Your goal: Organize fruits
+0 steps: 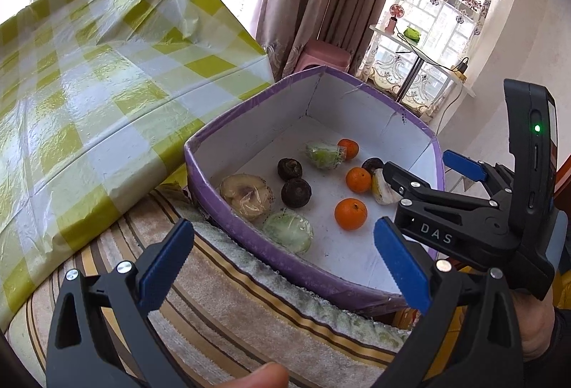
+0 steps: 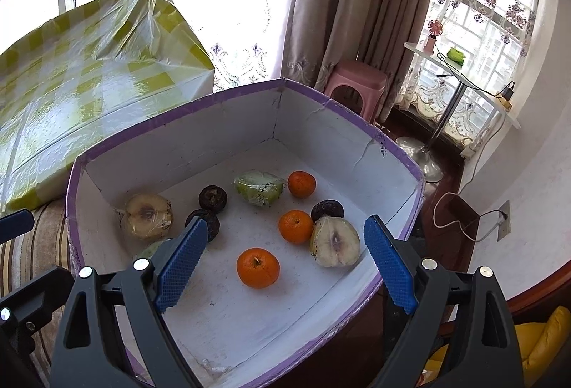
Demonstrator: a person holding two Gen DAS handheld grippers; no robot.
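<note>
Both grippers are spread wide and hold nothing. From the right wrist view, the right gripper (image 2: 285,259) hangs over the near half of the purple-rimmed box (image 2: 71,195), its blue pads flanking an orange (image 2: 258,267) that lies loose on the white floor below. The left gripper (image 1: 282,266) sits outside the box, over the striped towel (image 1: 249,309) at the box's 7 o'clock side.

Inside the box, two more oranges (image 2: 295,226) (image 2: 302,184) lie toward 12 and 1 o'clock of the nearest one, a wrapped pale fruit half (image 2: 334,241) touches the middle orange at 3 o'clock, and a dark round fruit (image 2: 327,209) sits just behind it. A wrapped green piece (image 2: 259,187) lies near the far wall; two dark fruits (image 2: 212,197) and another wrapped half (image 2: 146,216) cluster at 9 o'clock.

A yellow-checked covered table (image 1: 89,95) rises at 10 o'clock, close against the box. Curtains (image 2: 321,13), a pink stool (image 2: 357,81) and a small round stand (image 2: 460,74) fill the room beyond. The box floor nearest the camera is bare.
</note>
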